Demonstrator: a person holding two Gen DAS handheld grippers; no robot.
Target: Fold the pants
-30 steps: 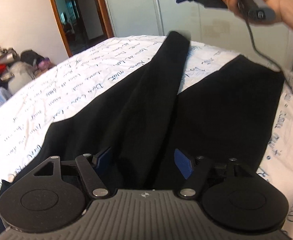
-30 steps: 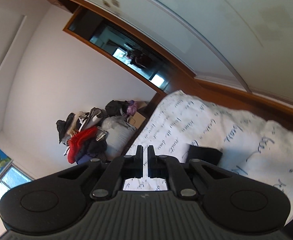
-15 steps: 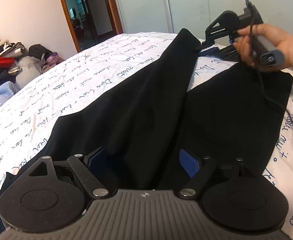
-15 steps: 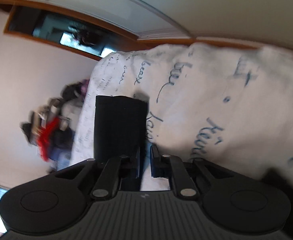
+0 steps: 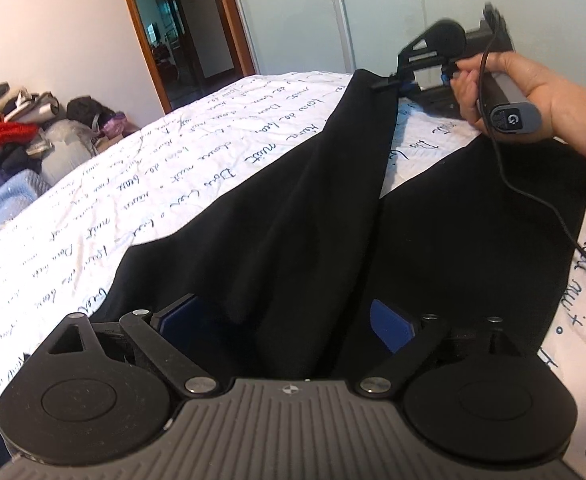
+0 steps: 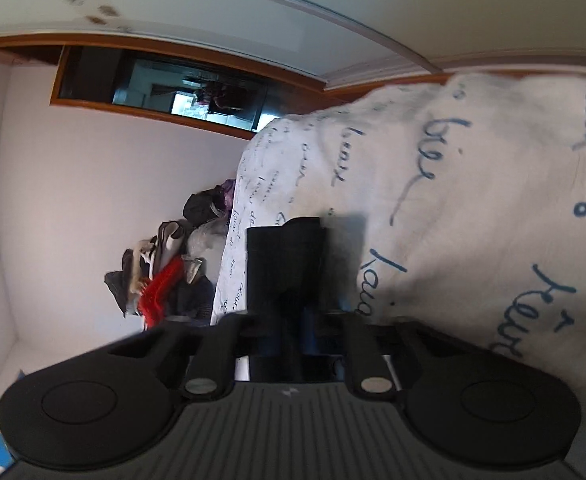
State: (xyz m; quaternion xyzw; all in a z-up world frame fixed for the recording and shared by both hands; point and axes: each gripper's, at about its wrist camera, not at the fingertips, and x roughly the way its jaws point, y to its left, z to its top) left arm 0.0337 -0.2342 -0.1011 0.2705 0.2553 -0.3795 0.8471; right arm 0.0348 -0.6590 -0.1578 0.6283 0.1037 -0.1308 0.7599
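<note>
Black pants (image 5: 293,220) lie spread on a bed with a white sheet (image 5: 153,184) printed with blue script, the two legs running away toward the far edge. The left gripper (image 5: 289,316) sits low over the waist end, its blue-padded fingers (image 5: 391,324) wide apart with dark cloth between and under them, not pinched. At the far end, the right gripper (image 5: 403,86), held in the person's right hand (image 5: 513,88), is at the cuff of the left-lying leg. In the right wrist view, its fingers stand narrow, closed on that cuff (image 6: 285,264), which sticks out past the tips above the sheet.
</note>
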